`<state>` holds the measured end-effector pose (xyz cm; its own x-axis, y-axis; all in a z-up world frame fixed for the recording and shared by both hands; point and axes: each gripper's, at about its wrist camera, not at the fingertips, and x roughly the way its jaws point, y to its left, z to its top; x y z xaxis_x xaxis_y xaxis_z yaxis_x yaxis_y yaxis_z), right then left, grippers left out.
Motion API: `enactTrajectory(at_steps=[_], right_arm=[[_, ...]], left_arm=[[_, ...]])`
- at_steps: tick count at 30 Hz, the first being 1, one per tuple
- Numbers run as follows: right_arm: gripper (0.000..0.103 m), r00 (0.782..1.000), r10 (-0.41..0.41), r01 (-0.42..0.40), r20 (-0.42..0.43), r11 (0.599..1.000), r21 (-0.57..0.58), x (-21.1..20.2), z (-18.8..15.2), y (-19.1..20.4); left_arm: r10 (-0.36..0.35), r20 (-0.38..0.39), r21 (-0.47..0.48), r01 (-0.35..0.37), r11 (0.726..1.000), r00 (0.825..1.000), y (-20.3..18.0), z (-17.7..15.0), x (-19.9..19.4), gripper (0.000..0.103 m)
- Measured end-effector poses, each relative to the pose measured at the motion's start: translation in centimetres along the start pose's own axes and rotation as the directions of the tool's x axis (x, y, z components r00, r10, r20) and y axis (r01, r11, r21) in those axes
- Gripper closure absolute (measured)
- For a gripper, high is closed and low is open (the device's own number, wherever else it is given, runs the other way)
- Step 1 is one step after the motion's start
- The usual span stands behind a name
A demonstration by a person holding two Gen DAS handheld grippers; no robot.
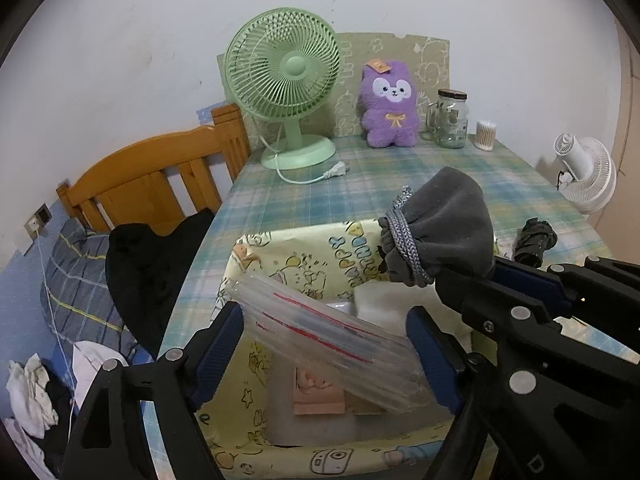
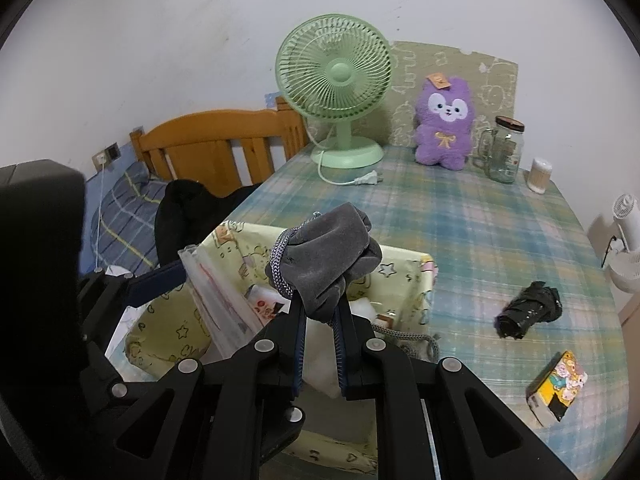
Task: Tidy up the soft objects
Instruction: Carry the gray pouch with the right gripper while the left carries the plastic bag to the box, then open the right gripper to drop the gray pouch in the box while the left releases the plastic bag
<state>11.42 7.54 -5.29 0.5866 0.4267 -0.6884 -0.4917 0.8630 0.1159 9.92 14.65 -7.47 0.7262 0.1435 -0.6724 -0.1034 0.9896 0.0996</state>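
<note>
A yellow cartoon-print fabric basket (image 1: 280, 256) (image 2: 416, 280) stands on the plaid table. My left gripper (image 1: 326, 344) is over it, its jaws wide, with a clear zip bag (image 1: 336, 340) (image 2: 218, 300) lying between them; whether it is gripped is unclear. My right gripper (image 2: 322, 320) is shut on a grey drawstring pouch (image 2: 324, 252) (image 1: 444, 224) and holds it above the basket. A purple plush toy (image 1: 392, 106) (image 2: 444, 122) sits at the table's back.
A green fan (image 1: 286, 80) (image 2: 336, 80), a glass jar (image 2: 504, 148) and a cotton-swab pot (image 2: 538, 174) stand at the back. A folded black umbrella (image 2: 528, 314) and a small printed box (image 2: 558, 386) lie at right. A wooden bed (image 1: 160, 176) is at left.
</note>
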Motion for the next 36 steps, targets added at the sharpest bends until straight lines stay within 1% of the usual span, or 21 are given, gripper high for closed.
enactTrajectory(at_steps=[5,8,9,18,24,26,27,28,30,36], right_arm=[[0.088,0.999,0.028,-0.028,-0.027,1.0,-0.004,0.7,-0.3,0.4],[0.088,0.998,0.046,-0.046,-0.047,0.999,-0.003,1.1,-0.6,0.6],[0.088,0.997,0.054,-0.054,-0.056,0.999,0.0,1.3,-0.6,0.7],[0.088,0.992,0.083,-0.082,-0.096,0.997,0.017,2.2,-0.8,0.8],[0.084,0.991,0.075,-0.075,-0.109,0.997,0.006,2.3,-0.7,0.7],[0.076,0.992,0.059,-0.06,-0.11,0.998,-0.004,2.2,-0.6,0.6],[0.063,0.993,0.046,-0.047,-0.107,0.999,-0.007,2.2,-0.6,0.5],[0.045,0.995,0.018,-0.018,-0.099,1.0,-0.005,2.1,-0.5,0.3],[0.029,0.997,-0.004,0.004,-0.079,1.0,0.005,1.9,-0.3,-0.1],[0.028,0.998,-0.02,0.021,-0.061,0.999,0.024,1.2,-0.1,-1.1]], left_arm=[[-0.022,-0.038,-0.034,0.021,0.999,0.999,0.7,-0.7,0.3,0.013],[-0.038,-0.06,-0.042,0.035,0.999,0.998,0.9,-1.2,0.4,0.008],[-0.04,-0.06,-0.043,0.037,0.998,0.997,1.0,-1.3,0.4,0.006],[-0.074,-0.061,-0.013,0.073,0.997,0.995,0.9,-1.7,0.1,0.002],[-0.078,-0.064,-0.01,0.078,0.997,0.995,0.8,-1.6,0.1,0.001],[-0.083,-0.063,-0.01,0.083,0.997,0.995,0.7,-1.6,0.0,0.001],[-0.084,-0.061,-0.01,0.084,0.996,0.995,0.6,-1.6,0.0,0.001],[-0.087,-0.057,-0.011,0.087,0.996,0.995,0.6,-1.5,-0.1,0.001],[-0.095,-0.047,-0.017,0.094,0.995,0.994,0.5,-1.4,-0.4,0.001],[-0.099,-0.039,-0.03,0.098,0.995,0.994,-0.1,-0.7,-0.5,0.001]])
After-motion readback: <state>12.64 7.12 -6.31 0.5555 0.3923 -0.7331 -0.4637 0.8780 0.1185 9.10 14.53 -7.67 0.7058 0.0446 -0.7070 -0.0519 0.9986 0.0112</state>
